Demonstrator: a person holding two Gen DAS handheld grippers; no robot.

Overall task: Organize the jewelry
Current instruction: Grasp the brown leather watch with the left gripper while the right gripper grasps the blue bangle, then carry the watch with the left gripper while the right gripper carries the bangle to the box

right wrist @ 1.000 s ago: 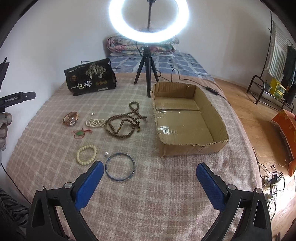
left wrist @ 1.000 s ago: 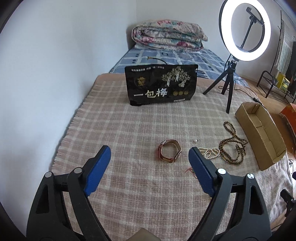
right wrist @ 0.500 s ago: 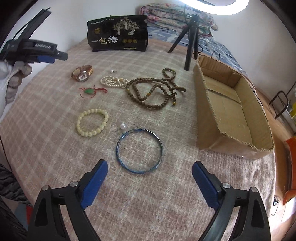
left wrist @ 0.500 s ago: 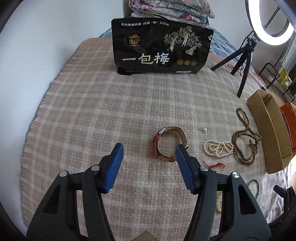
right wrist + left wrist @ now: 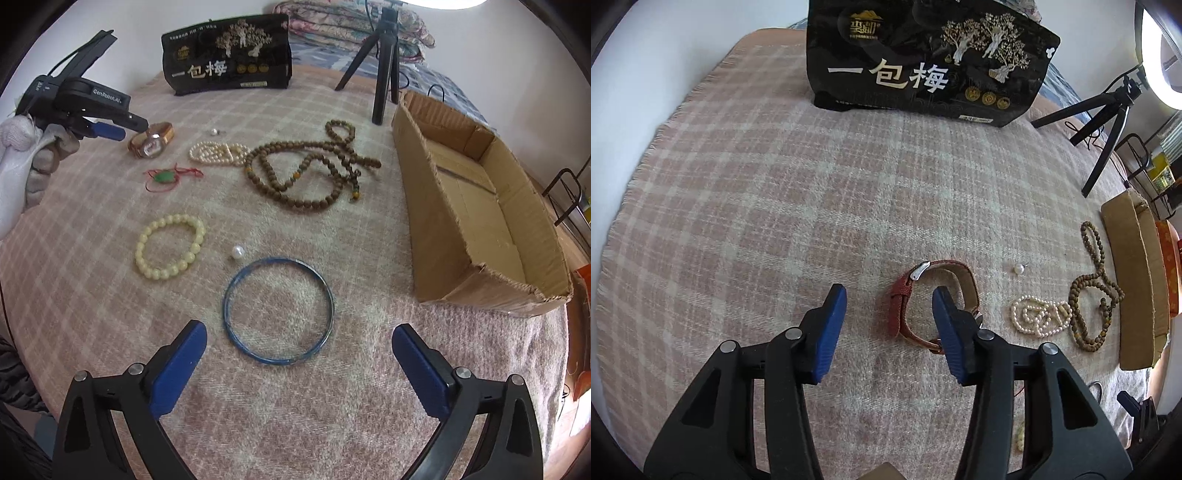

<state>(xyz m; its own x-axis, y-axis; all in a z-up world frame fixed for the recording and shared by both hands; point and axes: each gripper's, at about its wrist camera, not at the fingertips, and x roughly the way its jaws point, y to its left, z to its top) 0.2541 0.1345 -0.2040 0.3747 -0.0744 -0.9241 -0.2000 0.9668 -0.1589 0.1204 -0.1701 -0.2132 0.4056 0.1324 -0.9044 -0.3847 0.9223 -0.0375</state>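
At left gripper [image 5: 888, 308], spread: one pad inside watch [image 5: 932, 301] loop, near strap side between pads. Right gripper [image 5: 295, 349], spread wide, near bangle [image 5: 279, 311].

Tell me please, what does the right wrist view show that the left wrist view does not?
Only the right wrist view shows the blue bangle, the loose pearl, the green pendant and the right gripper, open. Only the left wrist view shows the left gripper with one finger inside the strap loop of the watch. Both show the watch, the pearl strand, the wooden beads and the cardboard box.
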